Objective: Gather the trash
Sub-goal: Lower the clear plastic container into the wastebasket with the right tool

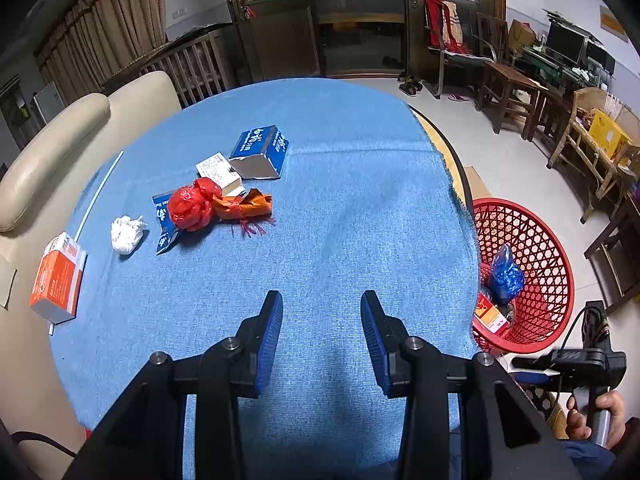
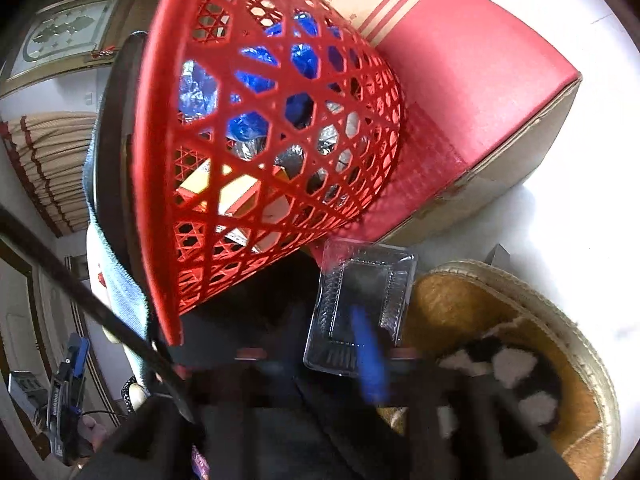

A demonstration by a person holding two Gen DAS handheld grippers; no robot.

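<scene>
On the blue tablecloth (image 1: 340, 160) lie several pieces of trash: a blue carton (image 1: 262, 152), a white box (image 1: 218, 172), a red bag ball (image 1: 192, 204), an orange wrapper (image 1: 244, 204), a white tissue wad (image 1: 126, 234) and an orange-and-white box (image 1: 58, 276). My left gripper (image 1: 322, 300) hovers open over bare cloth, short of them. The red lattice basket (image 1: 536, 264) stands on the floor to the right with a blue bag (image 1: 506, 272) inside. My right gripper (image 2: 320, 320) is low beside the basket (image 2: 256, 128), blurred. A clear plastic tray (image 2: 360, 280) lies before its one visible blue pad (image 2: 368, 360), outside the basket wall.
A red-and-tan cardboard box (image 2: 480, 100) stands behind the basket. A round woven bed (image 2: 520, 320) with something black and white in it lies on the floor at the right. A beige sofa (image 1: 60, 140) borders the table's left edge. Wooden chairs (image 1: 508, 80) stand far right.
</scene>
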